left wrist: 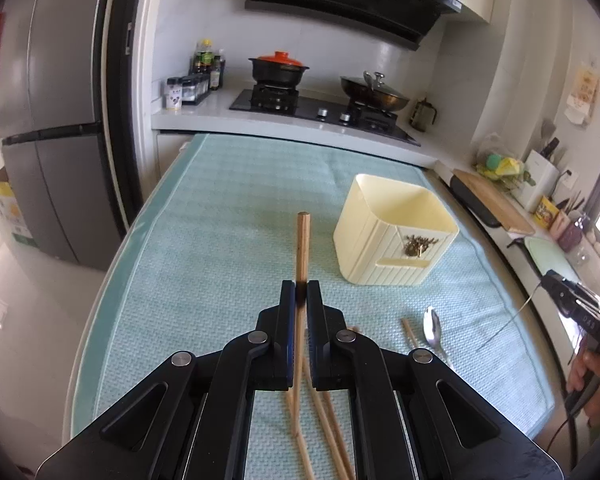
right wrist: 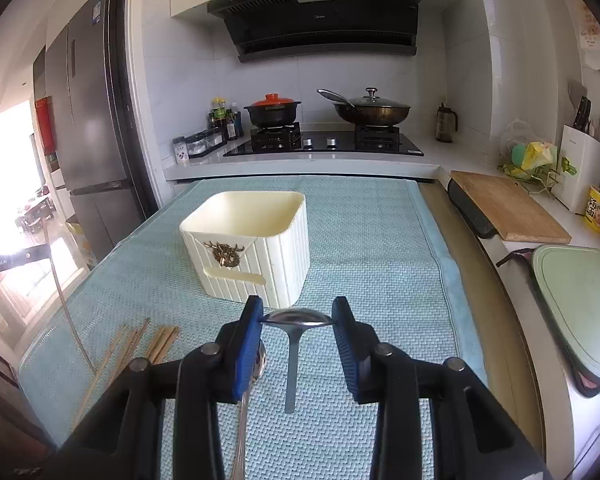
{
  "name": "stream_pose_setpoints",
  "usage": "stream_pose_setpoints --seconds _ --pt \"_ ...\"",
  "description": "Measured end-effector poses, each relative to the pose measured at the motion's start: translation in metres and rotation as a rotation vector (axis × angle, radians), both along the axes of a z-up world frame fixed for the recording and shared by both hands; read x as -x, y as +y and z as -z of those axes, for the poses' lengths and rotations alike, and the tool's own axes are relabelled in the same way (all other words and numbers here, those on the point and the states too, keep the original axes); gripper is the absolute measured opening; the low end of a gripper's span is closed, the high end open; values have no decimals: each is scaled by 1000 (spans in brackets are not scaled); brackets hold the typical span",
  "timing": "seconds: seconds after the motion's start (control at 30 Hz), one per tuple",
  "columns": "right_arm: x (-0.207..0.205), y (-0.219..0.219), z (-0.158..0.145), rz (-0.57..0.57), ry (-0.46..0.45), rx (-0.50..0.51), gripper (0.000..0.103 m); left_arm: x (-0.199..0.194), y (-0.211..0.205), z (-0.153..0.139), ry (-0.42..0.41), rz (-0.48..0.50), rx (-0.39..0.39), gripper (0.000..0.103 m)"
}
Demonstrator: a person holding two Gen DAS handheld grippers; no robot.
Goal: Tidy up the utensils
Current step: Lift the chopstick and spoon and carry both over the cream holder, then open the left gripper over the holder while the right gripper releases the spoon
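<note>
My left gripper [left wrist: 300,286] is shut on a wooden chopstick [left wrist: 302,248] that sticks up past its fingertips, above the teal mat [left wrist: 220,220]. More chopsticks [left wrist: 332,420] lie on the mat below it, and a spoon [left wrist: 434,328] lies to the right. A cream ribbed utensil holder [left wrist: 396,232] stands open-topped ahead and to the right. My right gripper [right wrist: 298,312] is shut on the bowl of a metal spoon [right wrist: 300,317], whose handle hangs down. The holder [right wrist: 252,248] stands just beyond it. A second spoon [right wrist: 256,364] and loose chopsticks [right wrist: 132,344] lie on the mat below.
Behind the mat runs a counter with a gas stove [right wrist: 324,144], a red-lidded pot [right wrist: 274,110] and a lidded wok [right wrist: 372,110]. To the right are a wooden cutting board [right wrist: 508,208] and a green board [right wrist: 580,304]. A fridge [left wrist: 52,120] stands at the left.
</note>
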State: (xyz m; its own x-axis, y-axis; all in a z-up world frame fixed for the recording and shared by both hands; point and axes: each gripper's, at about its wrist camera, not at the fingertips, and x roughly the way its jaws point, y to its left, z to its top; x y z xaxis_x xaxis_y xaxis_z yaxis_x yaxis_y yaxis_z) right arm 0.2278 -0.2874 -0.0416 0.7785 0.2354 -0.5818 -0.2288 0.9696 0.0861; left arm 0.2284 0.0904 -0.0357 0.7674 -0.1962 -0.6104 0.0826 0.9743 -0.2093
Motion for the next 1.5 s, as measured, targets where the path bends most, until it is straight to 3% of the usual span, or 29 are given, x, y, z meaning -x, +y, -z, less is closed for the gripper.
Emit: stream_pose_setpoints --seconds 0.43,0.7,0.97,1.1,1.5 --pt "-7 9 -33 -27 -66 33 36 -10 -5 -30 -44 24 40 3" --pt "-36 24 -81 -61 -124 31 36 -37 -24 -91 -133 68 32 3" --pt "-97 56 -132 -59 -208 2 36 -92 -60 -146 -224 87 47 3" --pt "-132 71 -123 -65 -203 -34 36 -124 -81 -136 -216 77 45 3" --pt "-217 81 -29 -12 -1 5 36 -203 -122 -59 -76 49 -26 3"
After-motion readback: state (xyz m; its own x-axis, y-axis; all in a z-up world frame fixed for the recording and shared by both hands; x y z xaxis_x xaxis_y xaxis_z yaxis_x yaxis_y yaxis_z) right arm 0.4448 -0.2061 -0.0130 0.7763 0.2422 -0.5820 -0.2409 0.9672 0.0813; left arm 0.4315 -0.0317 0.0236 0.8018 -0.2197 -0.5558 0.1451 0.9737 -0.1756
